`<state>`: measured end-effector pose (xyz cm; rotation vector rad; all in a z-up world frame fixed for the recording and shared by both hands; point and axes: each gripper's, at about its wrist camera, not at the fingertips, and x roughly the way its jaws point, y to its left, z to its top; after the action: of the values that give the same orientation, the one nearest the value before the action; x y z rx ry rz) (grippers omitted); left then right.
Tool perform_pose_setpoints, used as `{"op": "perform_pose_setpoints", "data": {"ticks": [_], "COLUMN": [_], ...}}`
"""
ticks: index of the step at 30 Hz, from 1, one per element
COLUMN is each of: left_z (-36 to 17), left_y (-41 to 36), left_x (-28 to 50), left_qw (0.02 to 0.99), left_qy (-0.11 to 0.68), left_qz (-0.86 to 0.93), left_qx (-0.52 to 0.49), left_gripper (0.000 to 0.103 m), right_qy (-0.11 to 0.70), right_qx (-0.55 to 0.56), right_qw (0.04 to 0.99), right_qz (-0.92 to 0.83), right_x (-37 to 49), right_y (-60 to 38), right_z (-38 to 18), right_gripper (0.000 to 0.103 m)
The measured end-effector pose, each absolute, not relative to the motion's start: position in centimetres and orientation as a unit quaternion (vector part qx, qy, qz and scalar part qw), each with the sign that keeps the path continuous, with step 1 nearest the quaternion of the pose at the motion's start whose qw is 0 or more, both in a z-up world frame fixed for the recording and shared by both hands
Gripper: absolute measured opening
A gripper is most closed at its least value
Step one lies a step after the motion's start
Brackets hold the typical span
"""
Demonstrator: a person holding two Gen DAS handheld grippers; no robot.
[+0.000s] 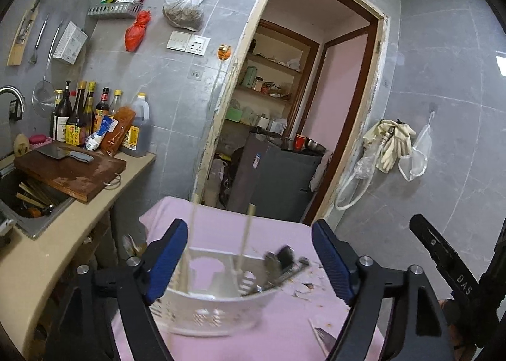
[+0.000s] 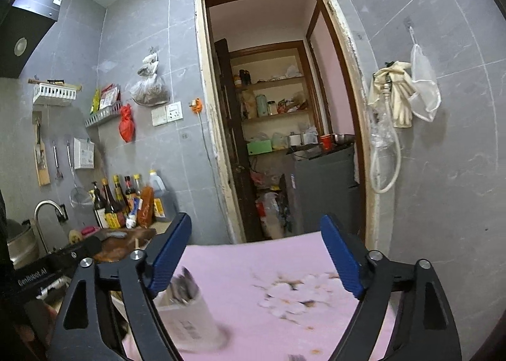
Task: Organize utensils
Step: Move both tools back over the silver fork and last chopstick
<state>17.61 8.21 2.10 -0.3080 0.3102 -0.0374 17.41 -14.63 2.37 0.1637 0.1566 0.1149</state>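
The left gripper [image 1: 249, 261] had its jaws wide open and held nothing; its blue pads [image 1: 167, 261] stood on both sides of a white basket [image 1: 218, 313] that rested on the pink cloth [image 1: 284, 329] of the table. In the left wrist view the basket lay at about 6 o'clock, between the two fingers but apart from them. Two pale chopsticks [image 1: 245, 234] stood nearly upright in the basket and pointed toward 12 o'clock. Some metal utensils [image 1: 281, 263] leaned at the basket's right end, toward 3 o'clock; they were blurred, so their kind I cannot tell. The right gripper [image 2: 256, 258] also had its jaws wide open with nothing between them. In its view the white basket [image 2: 193, 320] showed at about 7 o'clock, just beside the left blue pad [image 2: 167, 261], with grey utensils [image 2: 185, 288] sticking out of its top. The pink cloth [image 2: 240, 266] carried a white flower print [image 2: 294, 294] at about 5 o'clock. Farther out, in the left wrist view, a wooden cutting board [image 1: 69, 171] with a cleaver [image 1: 63, 152] lay on the counter at 9 o'clock, partly over the sink [image 1: 31, 206], and bottles [image 1: 95, 117] stood behind it against the grey wall. An open doorway [image 1: 300, 108] was at 12 o'clock, and gloves [image 1: 392, 143] hung on the wall at 3 o'clock.
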Motion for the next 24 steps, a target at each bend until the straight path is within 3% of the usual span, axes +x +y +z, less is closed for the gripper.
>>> {"op": "perform_pose_setpoints", "data": {"ticks": [8,16,24], "left_z": [0.3,-3.2,-7.6], "left_y": [3.8,-0.2,-1.6], "left_x": [15.8,15.8,18.1], "left_qw": [0.977,0.974,0.952], "left_qy": [0.159,0.207,0.285], "left_qz": [-0.007,-0.013,-0.047], "left_qx": [-0.139,-0.086,-0.099], "left_gripper": [0.100,0.101,0.101], "right_qy": [0.092,0.155,0.269], "right_qx": [0.056,0.043,0.052], "right_qw": [0.993,0.987,0.961], "right_qz": [0.040,0.029,0.047], "right_x": [14.9,14.5,15.7], "right_y": [-19.2,-22.5,-24.8], "right_z": [1.3,-2.9,-9.2], "right_gripper": [0.092,0.093,0.092]}}
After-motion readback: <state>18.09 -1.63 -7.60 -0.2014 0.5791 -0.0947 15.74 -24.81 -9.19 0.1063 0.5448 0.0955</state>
